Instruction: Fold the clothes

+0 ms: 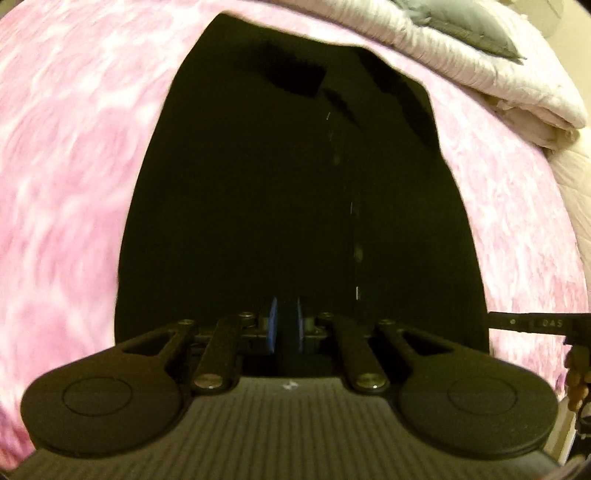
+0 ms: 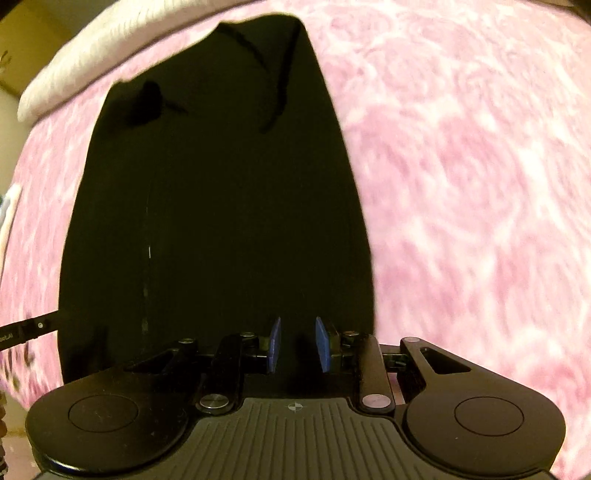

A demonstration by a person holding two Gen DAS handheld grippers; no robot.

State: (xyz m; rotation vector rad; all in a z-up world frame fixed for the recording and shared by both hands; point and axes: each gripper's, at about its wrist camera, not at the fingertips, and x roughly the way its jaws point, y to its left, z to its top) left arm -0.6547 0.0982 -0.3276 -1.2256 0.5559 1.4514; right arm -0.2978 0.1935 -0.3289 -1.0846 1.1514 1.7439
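Note:
A black garment (image 1: 288,192) lies spread lengthwise on a pink patterned bed cover (image 1: 74,166); it also fills the middle of the right wrist view (image 2: 221,206). My left gripper (image 1: 287,325) has its blue pads close together with dark cloth between them at the garment's near edge. My right gripper (image 2: 298,343) has its blue pads a small gap apart over the same near edge, with dark cloth showing between them. Each gripper's side shows in the other's view, the right one (image 1: 535,323) and the left one (image 2: 26,330).
A folded white quilt (image 1: 480,62) with a grey pillow (image 1: 469,26) on it lies at the far right of the bed. The white quilt also shows at the far left in the right wrist view (image 2: 92,55). Pink cover (image 2: 461,184) lies on both sides of the garment.

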